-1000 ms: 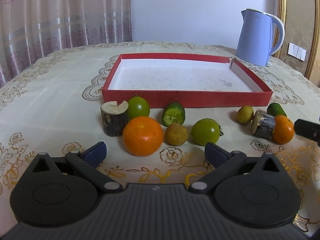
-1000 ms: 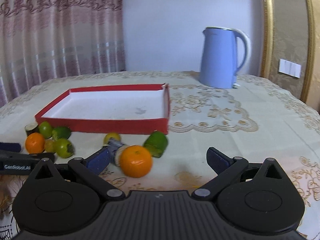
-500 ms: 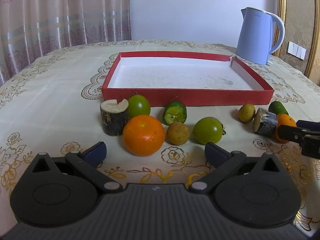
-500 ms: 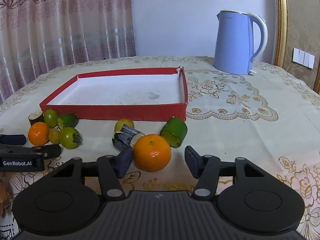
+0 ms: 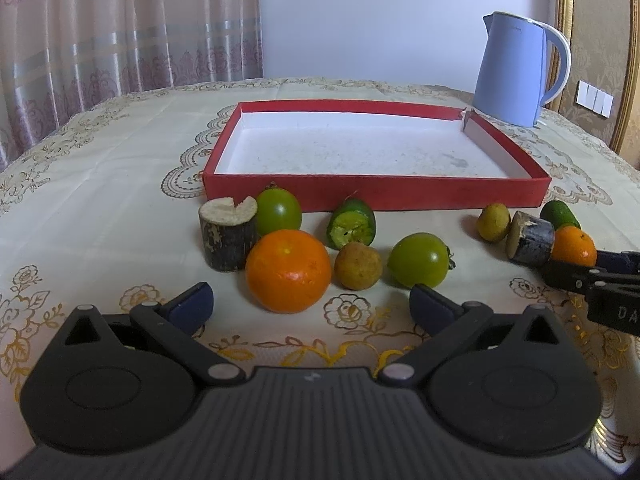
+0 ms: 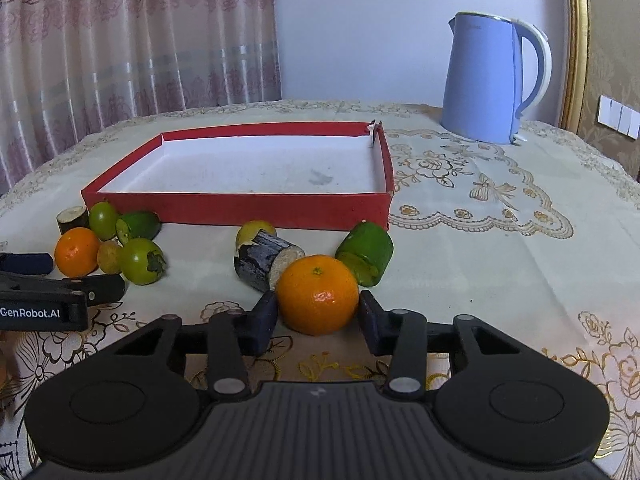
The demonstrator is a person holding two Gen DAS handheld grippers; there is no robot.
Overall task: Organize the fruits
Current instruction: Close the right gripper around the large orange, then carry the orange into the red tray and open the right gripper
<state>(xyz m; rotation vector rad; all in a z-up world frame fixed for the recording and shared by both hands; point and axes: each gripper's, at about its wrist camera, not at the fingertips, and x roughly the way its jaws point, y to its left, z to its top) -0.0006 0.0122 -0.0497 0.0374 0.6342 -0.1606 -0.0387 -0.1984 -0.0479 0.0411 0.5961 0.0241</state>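
A red tray (image 5: 376, 196) (image 6: 240, 208) with a white floor stands empty on the table. In the right wrist view my right gripper (image 6: 318, 316) has both pads against an orange (image 6: 318, 294) that rests on the cloth. A dark log piece (image 6: 266, 260), a yellow fruit (image 6: 252, 230) and a cut green fruit (image 6: 366, 252) lie just behind it. My left gripper (image 5: 310, 304) is open, close to a larger orange (image 5: 288, 270). Near it are a log stub (image 5: 228, 232), two green tomatoes (image 5: 418, 260) (image 5: 278, 210), a brown fruit (image 5: 358, 266) and a cut green fruit (image 5: 352, 228).
A blue kettle (image 6: 492, 80) (image 5: 516, 68) stands at the back right of the table. The tablecloth (image 6: 480, 240) is cream with gold embroidery. Curtains (image 5: 120, 40) hang behind on the left.
My right gripper moved forward around the small orange and its jaws closed from wide open onto it. The left gripper stayed almost still and open.
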